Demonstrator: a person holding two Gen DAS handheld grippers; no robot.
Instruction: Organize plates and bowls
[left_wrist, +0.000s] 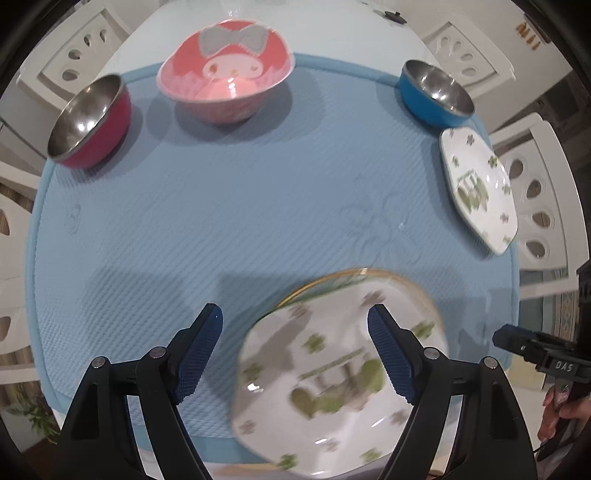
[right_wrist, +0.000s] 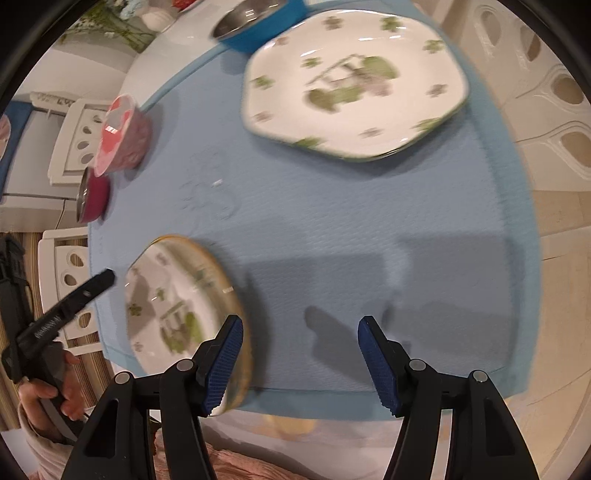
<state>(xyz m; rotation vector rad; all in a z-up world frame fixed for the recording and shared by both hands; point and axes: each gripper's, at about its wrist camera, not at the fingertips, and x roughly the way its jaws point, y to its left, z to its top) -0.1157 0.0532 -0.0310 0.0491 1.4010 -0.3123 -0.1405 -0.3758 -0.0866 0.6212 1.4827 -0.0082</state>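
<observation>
Low in the left wrist view, a white plate with green clover print (left_wrist: 332, 387) lies on a gold-rimmed plate (left_wrist: 354, 275) near the front edge of the blue mat (left_wrist: 221, 221). My left gripper (left_wrist: 295, 317) hangs open over this stack with nothing between its pads. In the right wrist view the same stack (right_wrist: 173, 306) is at the left, beside the left finger of my open, empty right gripper (right_wrist: 301, 325). A second clover plate (right_wrist: 354, 81) lies further back. A pink character bowl (left_wrist: 225, 74), a red steel bowl (left_wrist: 90, 122) and a blue steel bowl (left_wrist: 436, 92) stand along the mat's far side.
White chairs (left_wrist: 535, 192) ring the table. The second clover plate (left_wrist: 476, 188) lies at the mat's right edge, just in front of the blue bowl. A finger of the right gripper (left_wrist: 532, 347) shows at the right of the left wrist view. A hand (right_wrist: 48, 398) holds the left gripper's handle.
</observation>
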